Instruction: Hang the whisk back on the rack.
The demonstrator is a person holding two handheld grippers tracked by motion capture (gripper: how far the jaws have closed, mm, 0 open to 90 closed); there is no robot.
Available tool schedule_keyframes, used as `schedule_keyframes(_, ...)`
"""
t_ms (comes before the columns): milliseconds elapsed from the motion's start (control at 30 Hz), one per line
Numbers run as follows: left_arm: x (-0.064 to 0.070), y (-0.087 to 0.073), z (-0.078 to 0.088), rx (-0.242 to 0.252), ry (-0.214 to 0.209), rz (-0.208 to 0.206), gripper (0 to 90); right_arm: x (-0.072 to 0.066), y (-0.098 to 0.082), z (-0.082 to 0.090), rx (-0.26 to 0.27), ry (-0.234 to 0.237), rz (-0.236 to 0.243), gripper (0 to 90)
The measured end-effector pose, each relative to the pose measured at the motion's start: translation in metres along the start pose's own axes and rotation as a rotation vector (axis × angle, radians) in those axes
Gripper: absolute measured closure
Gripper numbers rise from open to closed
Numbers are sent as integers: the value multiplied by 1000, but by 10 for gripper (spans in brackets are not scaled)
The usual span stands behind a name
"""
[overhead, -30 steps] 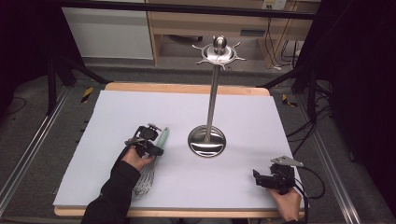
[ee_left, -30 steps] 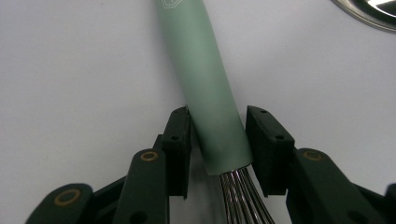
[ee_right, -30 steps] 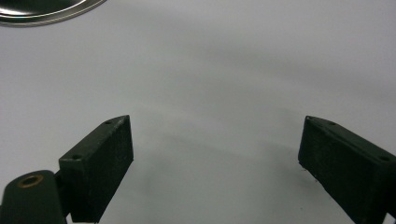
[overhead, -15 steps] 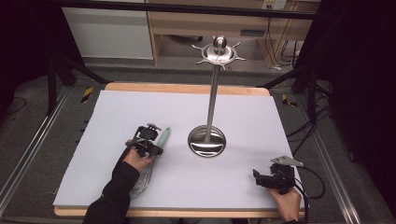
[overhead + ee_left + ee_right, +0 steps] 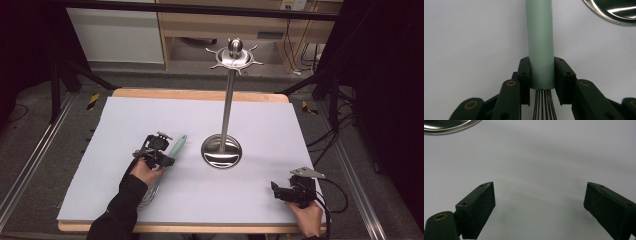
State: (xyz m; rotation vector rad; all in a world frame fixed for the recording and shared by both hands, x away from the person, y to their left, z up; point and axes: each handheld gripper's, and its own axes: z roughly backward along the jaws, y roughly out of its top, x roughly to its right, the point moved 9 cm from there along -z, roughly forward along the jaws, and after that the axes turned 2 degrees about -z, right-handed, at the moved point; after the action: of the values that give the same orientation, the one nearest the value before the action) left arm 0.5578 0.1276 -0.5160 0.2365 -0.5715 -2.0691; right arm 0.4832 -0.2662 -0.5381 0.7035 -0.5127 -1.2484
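Observation:
A whisk with a pale green handle [image 5: 178,146] and steel wires [image 5: 149,194] lies on the white tabletop at the left. My left gripper [image 5: 168,157] is shut on the handle [image 5: 540,37] just above the wires [image 5: 543,105]. Its jaws have just been closing, and both pads [image 5: 524,75] now press the handle's sides. At the front right, my right gripper [image 5: 276,190] rests low over the bare table. It is open [image 5: 539,202] with nothing between its jaws.
A tall steel stand rises mid-table from a round dished base [image 5: 221,151], with a pole [image 5: 228,107] and a hooked crown [image 5: 234,54]. The base rim is near both grippers [image 5: 616,12] [image 5: 446,126]. The white board [image 5: 150,115] ends in a wooden edge.

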Motion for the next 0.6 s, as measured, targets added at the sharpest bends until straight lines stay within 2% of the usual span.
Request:
schedule_keyframes(167,0,-1,9,37,-12,-7,685,1,0,0,1,0,5,107)
schedule_keyframes(200,1,-1,14,66,-13,-5,685,1,0,0,1,0,4,107)
schedule_keyframes(267,1,-1,17,79,-14,-6,685,1,0,0,2,0,4,107)
schedule_keyframes(333,2,-1,26,117,-20,-12,686,1,0,0,1,-1,4,107)
schedule_keyframes(367,2,-1,26,117,-20,-12,686,1,0,0,1,-1,4,107)
schedule_keyframes(433,2,-3,35,151,-25,-15,686,1,0,0,2,-1,3,107)
schedule_keyframes(600,1,-6,48,196,-32,-25,686,1,0,0,3,-2,4,107)
